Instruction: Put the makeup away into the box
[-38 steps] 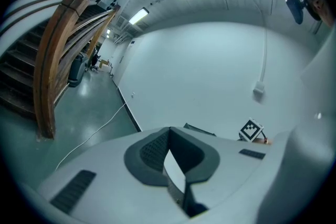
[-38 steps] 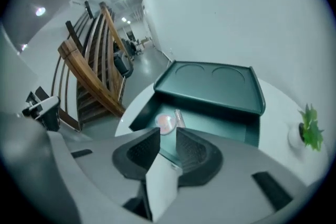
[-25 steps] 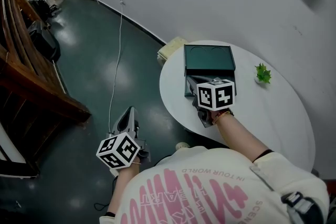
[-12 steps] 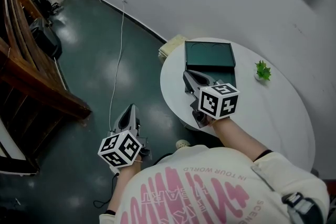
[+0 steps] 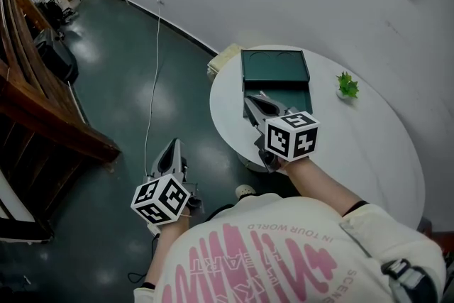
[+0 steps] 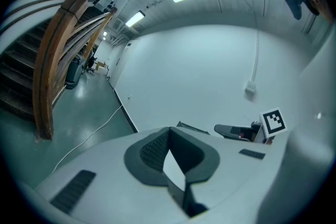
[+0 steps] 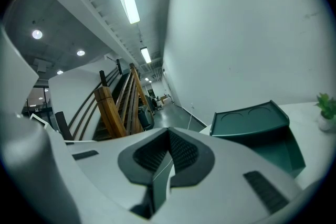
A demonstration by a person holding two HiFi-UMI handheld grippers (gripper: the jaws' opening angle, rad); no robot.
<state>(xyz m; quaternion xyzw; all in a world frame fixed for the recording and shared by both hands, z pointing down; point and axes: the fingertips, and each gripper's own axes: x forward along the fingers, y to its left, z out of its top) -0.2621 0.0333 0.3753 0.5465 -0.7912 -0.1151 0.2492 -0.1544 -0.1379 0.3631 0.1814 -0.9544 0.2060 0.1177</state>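
Note:
A dark green box (image 5: pixel 284 90) stands open on the round white table (image 5: pixel 355 152), its lid (image 5: pixel 273 67) tipped back; the right gripper view shows the box (image 7: pixel 286 147) at the right. My right gripper (image 5: pixel 247 98) hangs shut and empty above the box's near left corner, pointing a little downward. Off the table's left side, my left gripper (image 5: pixel 172 146) is held over the floor, shut with nothing in it. From the left gripper view the right gripper (image 6: pixel 233 130) shows ahead. No makeup item is visible; the gripper hides part of the box's inside.
A small green plant (image 5: pixel 347 84) in a white pot stands on the table right of the box. A white cable (image 5: pixel 152 81) runs across the dark floor. A wooden stair rail (image 5: pixel 42 103) is far left, and a pale box (image 5: pixel 225 57) sits behind the table.
My right gripper has lifted up out of the box and tilted closer to level, still shut. The left gripper has stayed where it was.

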